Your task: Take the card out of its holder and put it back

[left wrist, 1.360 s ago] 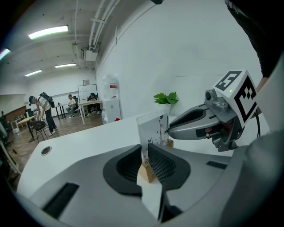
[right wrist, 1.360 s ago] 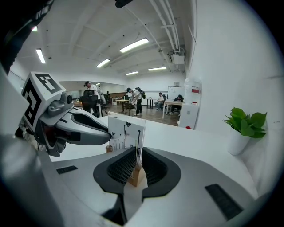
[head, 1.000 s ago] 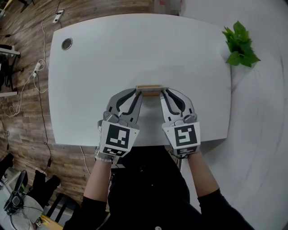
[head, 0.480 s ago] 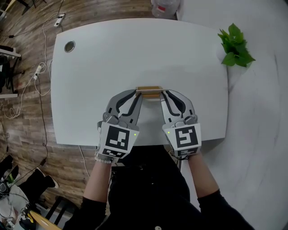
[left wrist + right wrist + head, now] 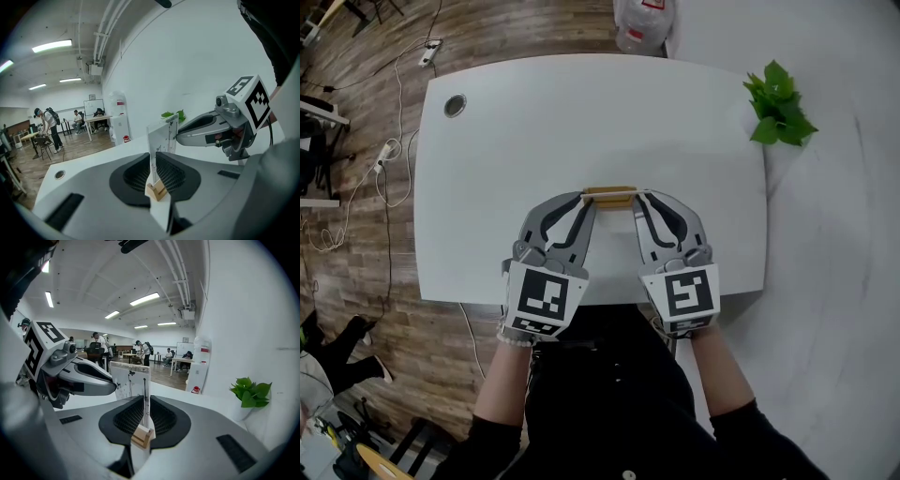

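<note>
The left tool [image 5: 587,199] and the right tool [image 5: 637,199] lie low on the desk [image 5: 581,112], one at each end of the holder [image 5: 611,195], with their tips pointing toward each other. Each tool is closed in: in the gripper views the dark ribbed pads [image 5: 176,176] stand tight on both faces of the card [image 5: 161,136], and the wooden block of the holder sits low in the throat below them. I judge that both grip the card's end, though the pads may press also on the block. To do the lift well, one tool should move down to the holder and press it to the desk, while the other draws the card straight up along the slot. A sideways pull would probably tip the light block or bend the card. For the return, the lower edge needs to be lined up with the slot before it is pushed down. The card is thin, stiff and white, with fine black line drawings on it. It stands upright in the holder, which is a small pale wooden bar. Beyond the holder the desk is plain white, and a green plant [image 5: 778,105] stands off its far right corner.
</note>
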Demonstrator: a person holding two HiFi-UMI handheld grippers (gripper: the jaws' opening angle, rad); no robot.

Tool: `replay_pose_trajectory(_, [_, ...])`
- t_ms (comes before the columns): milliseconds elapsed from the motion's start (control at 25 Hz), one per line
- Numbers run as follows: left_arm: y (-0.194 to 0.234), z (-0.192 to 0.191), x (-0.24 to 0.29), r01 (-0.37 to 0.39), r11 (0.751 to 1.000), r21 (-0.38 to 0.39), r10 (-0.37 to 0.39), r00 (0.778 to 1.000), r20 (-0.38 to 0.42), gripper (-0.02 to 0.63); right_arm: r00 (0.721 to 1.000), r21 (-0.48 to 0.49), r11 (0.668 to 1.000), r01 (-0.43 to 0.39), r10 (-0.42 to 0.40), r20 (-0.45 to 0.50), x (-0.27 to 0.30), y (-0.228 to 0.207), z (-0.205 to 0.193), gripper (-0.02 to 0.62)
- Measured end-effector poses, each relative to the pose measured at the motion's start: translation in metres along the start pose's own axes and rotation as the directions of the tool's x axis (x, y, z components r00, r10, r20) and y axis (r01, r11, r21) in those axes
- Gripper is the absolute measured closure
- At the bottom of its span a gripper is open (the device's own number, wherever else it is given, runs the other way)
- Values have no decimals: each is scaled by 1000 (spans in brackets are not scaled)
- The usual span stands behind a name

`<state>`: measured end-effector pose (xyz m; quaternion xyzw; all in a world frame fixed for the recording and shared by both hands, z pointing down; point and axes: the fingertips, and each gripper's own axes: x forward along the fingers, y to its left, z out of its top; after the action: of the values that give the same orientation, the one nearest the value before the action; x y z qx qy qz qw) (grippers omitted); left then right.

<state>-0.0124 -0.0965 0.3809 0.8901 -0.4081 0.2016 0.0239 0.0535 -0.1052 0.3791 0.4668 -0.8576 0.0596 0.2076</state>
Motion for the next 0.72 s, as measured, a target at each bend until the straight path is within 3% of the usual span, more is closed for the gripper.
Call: replay_pose_trajectory(720, [4,72,-44,-58,996,72,50,994,100,555,994,-64,998,27,-20,112,-44,5,72,523])
